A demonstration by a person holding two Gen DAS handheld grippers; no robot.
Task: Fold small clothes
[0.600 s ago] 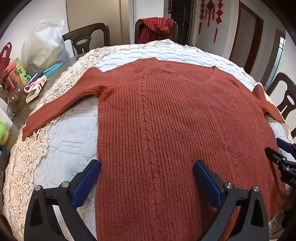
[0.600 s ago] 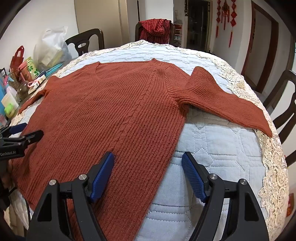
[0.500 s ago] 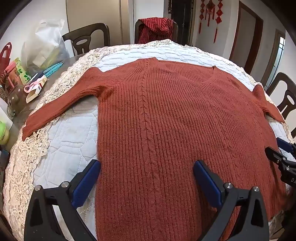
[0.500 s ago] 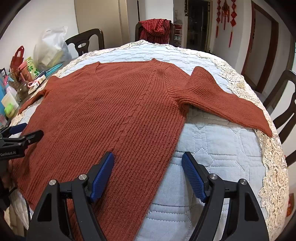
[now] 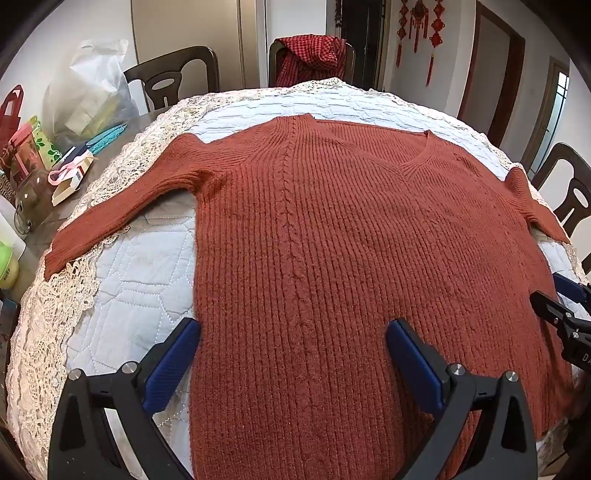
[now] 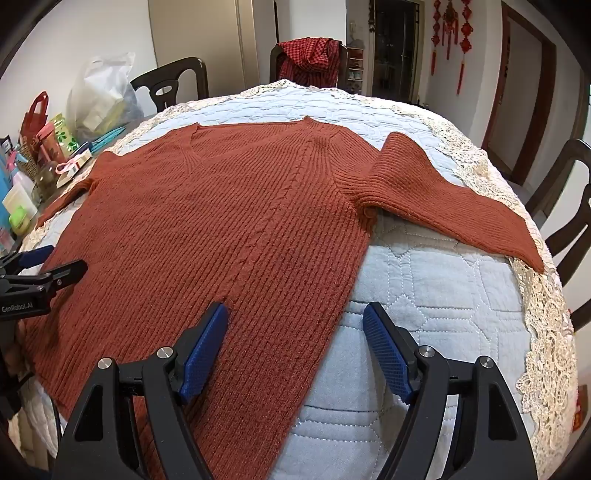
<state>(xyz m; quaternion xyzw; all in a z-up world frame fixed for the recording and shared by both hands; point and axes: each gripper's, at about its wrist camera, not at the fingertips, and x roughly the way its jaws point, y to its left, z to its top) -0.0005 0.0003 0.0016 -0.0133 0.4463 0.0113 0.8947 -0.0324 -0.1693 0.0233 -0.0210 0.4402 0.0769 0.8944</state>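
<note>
**Sweater flat, both tools wide**

A rust-red sweater (image 5: 332, 258) lies spread on the quilted counter (image 5: 140, 280), sleeves out toward nine and three o'clock. The left hand-held gripper (image 5: 291, 354) and right hand-held gripper (image 6: 295, 339) hover above its hem, jaws wide, empty.

- A quilted pale cover (image 5: 133, 280) with a lace edge (image 6: 546, 332) spreads over the table.
- Dark wooden chairs (image 5: 173, 77) stand around it.
- A red checked cloth (image 6: 310, 59) hangs over the far chair.
- A white plastic bag (image 5: 92, 92) sits at the left edge among boxes and what may be a glass jar (image 5: 31, 199).
- Red knot ornaments (image 6: 448, 26) hang on the far wall.
</note>
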